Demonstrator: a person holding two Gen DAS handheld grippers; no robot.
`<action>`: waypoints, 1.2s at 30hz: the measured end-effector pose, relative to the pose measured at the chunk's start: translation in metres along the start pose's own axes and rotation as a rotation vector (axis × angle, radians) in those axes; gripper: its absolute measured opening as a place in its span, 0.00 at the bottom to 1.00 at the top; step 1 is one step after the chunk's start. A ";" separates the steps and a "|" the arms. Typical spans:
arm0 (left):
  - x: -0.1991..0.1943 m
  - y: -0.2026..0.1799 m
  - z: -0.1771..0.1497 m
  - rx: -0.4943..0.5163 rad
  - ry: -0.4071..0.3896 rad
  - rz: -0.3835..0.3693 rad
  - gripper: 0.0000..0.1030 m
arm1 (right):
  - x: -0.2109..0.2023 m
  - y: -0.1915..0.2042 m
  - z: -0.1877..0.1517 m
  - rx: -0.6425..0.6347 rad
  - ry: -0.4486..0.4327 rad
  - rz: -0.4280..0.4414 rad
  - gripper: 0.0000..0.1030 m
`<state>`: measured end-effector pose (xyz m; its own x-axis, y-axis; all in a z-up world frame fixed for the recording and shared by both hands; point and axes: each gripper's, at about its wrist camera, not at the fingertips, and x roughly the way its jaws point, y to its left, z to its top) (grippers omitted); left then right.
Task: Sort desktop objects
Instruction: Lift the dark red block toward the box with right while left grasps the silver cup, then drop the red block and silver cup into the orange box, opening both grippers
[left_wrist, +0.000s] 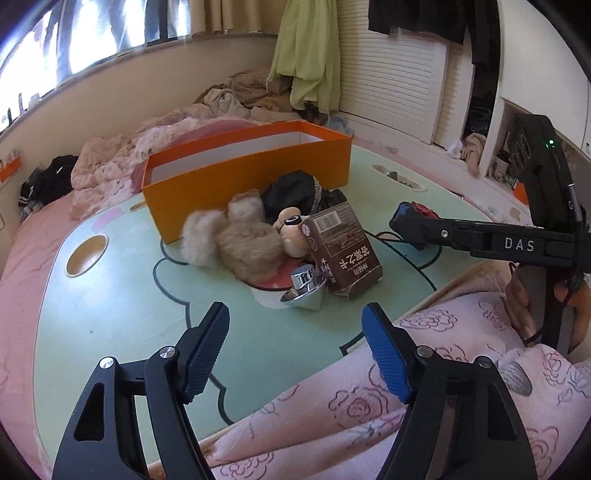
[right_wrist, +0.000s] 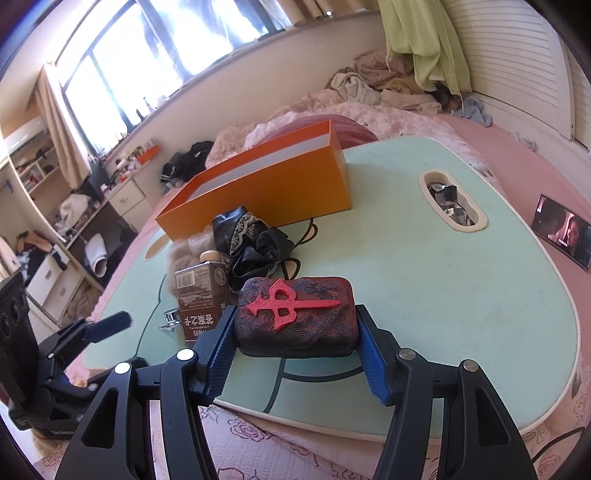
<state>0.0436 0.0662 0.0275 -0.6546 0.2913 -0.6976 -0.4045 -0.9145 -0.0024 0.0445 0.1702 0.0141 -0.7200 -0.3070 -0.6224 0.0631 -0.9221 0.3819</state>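
Left to right: orange box (left_wrist: 255, 168) at the far side of the green table (left_wrist: 122, 295), its visible interior bare as far as can be seen; just before it lie the plush toy (left_wrist: 243, 243), black fabric bundle (left_wrist: 295, 192), brown carton (left_wrist: 341, 247) and chrome piece (left_wrist: 304, 291), all unsorted. Left gripper (left_wrist: 295, 350) hovers near the table's front edge, jaws apart on nothing. Right gripper (right_wrist: 295, 347) is clamped on the dark block with a red emblem (right_wrist: 295, 314), above the table. Judged early: nothing appears boxed
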 end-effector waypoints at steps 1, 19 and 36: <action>0.004 0.000 0.005 0.006 0.003 -0.001 0.72 | 0.000 0.000 0.000 0.000 -0.001 0.000 0.59; 0.000 0.031 0.009 -0.127 -0.008 -0.138 0.25 | -0.002 0.000 -0.002 0.005 -0.011 0.010 0.59; 0.050 0.073 0.149 -0.221 -0.062 0.127 0.26 | 0.069 0.055 0.141 -0.121 -0.063 -0.133 0.59</action>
<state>-0.1138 0.0558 0.0986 -0.7316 0.1805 -0.6574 -0.1715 -0.9820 -0.0787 -0.0992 0.1320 0.0887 -0.7689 -0.1684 -0.6168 0.0439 -0.9763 0.2119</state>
